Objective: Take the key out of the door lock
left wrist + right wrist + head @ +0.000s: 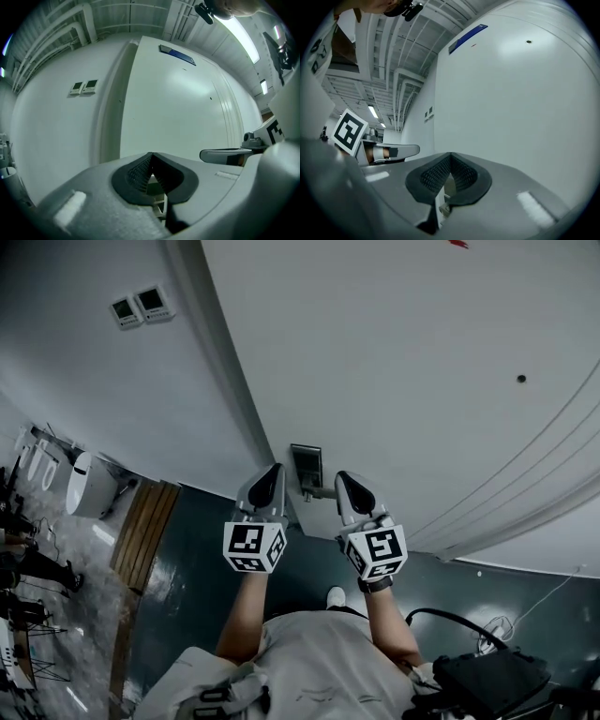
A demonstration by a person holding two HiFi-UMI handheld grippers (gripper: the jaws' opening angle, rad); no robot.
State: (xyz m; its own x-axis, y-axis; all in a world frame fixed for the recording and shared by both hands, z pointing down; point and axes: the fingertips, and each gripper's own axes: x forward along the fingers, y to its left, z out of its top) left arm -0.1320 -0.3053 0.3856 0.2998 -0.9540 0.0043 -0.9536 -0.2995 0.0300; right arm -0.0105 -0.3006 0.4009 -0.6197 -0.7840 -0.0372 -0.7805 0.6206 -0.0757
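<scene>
The left gripper [151, 163] is closed; its two dark pads meet in a point and nothing sits between them. The right gripper [449, 161] is closed too; it holds nothing. Both point at a big white door [394, 352]; neither one touches it.

The lock plate [306, 465] is on the door, just ahead of the grippers and between the two of them; the left gripper is just to its left and the right gripper is just to its right. The door handle [323, 491] sticks out under the plate, on the right gripper's side; in the left gripper view it shows off to the right of the jaws, and in the right gripper view off to the left. The key is too small to make out; a little bit pokes out at the low end of the plate, but I cannot tell if that is the key.

Two small wall boxes [141, 306] sit on the wall [94, 381], far up and to the left of the left gripper; a blue sign [177, 55] is at the top of the door, high above both grippers; a small dark dot [521, 379] is on the door, up and to the right of the right gripper. The person's bare arms [246, 615] reach back from the grippers.
</scene>
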